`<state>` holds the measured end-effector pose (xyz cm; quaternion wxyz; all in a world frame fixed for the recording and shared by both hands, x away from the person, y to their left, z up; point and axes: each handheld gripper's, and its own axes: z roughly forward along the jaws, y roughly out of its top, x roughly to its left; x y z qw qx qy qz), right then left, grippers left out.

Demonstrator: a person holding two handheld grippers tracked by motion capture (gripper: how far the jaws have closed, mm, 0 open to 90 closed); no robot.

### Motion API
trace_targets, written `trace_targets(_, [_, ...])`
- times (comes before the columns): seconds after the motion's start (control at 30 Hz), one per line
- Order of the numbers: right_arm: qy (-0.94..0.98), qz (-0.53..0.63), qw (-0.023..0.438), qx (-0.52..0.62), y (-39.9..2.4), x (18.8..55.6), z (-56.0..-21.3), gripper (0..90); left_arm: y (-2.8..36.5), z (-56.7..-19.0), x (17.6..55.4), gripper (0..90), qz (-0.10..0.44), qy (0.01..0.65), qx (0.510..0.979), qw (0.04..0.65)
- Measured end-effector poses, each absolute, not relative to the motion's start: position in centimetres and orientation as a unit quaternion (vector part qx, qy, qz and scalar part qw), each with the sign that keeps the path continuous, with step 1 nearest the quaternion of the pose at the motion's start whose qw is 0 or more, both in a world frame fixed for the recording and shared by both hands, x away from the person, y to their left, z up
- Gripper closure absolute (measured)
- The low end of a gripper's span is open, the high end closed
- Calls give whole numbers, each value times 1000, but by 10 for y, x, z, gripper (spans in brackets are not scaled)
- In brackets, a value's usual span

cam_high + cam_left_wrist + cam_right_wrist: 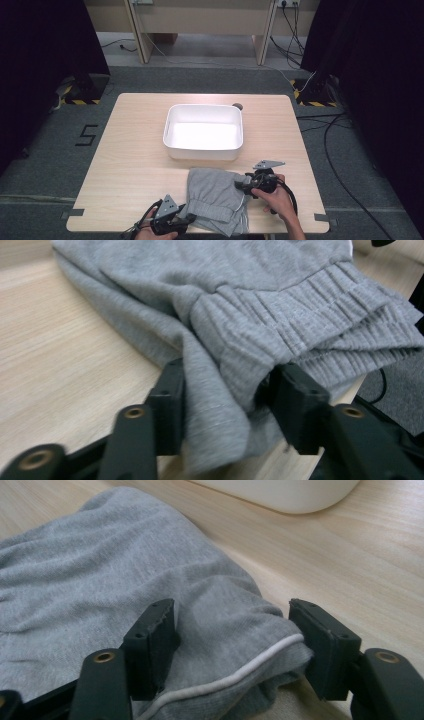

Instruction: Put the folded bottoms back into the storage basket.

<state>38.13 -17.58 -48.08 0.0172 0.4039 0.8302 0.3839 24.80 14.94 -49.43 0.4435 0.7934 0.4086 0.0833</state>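
Observation:
A folded grey garment [215,195] with a ribbed waistband lies on the wooden table [130,150] near its front edge. My left gripper [190,218] is at the garment's front left corner. In the left gripper view a thick fold of the grey garment [250,315] is bunched between the jaws and touches both pads, so the left gripper [227,400] is shut on it. My right gripper [241,184] is at the garment's right edge. Its jaws straddle a relaxed fold of the grey garment [100,570] with a white cord [260,660]; the right gripper [232,640] stands open.
An empty white bin [204,150] stands in the middle of the table, just beyond the garment, and its wall [280,492] appears in the right gripper view. A small brown object [238,105] sits behind the bin's far right corner. Cables run over the floor at the right.

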Motion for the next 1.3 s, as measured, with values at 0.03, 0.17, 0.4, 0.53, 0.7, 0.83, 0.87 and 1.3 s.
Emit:
trace_targets(0.03, [831, 386, 19, 401, -175, 381, -481, 402, 148, -494, 248, 466, 84, 411, 793, 442])
trace_targets(0.17, [828, 392, 9, 400, -171, 381, -482, 505, 140, -494, 249, 403, 88, 409, 793, 442])
trace_targets(0.4, [827, 403, 10, 393, -167, 380, -484, 583, 138, -497, 257, 659, 70, 417, 781, 460])
trace_targets(0.53, [835, 410, 27, 367, -167, 379, -482, 637, 131, -492, 248, 707, 125, 378, 803, 444])
trace_targets(0.7, [829, 430, 35, 356, -167, 378, -477, 659, 134, -486, 247, 720, 104, 382, 798, 454])
trace_targets(0.83, [825, 444, 43, 347, -166, 375, -467, 667, 136, -481, 246, 723, 98, 381, 795, 461])
trace_targets(0.87, [823, 450, 45, 342, -165, 374, -464, 668, 136, -479, 246, 723, 94, 380, 796, 461])
trace_targets(1.3, [804, 506, 81, 301, -162, 360, -415, 677, 141, -441, 242, 727, 78, 367, 776, 506])
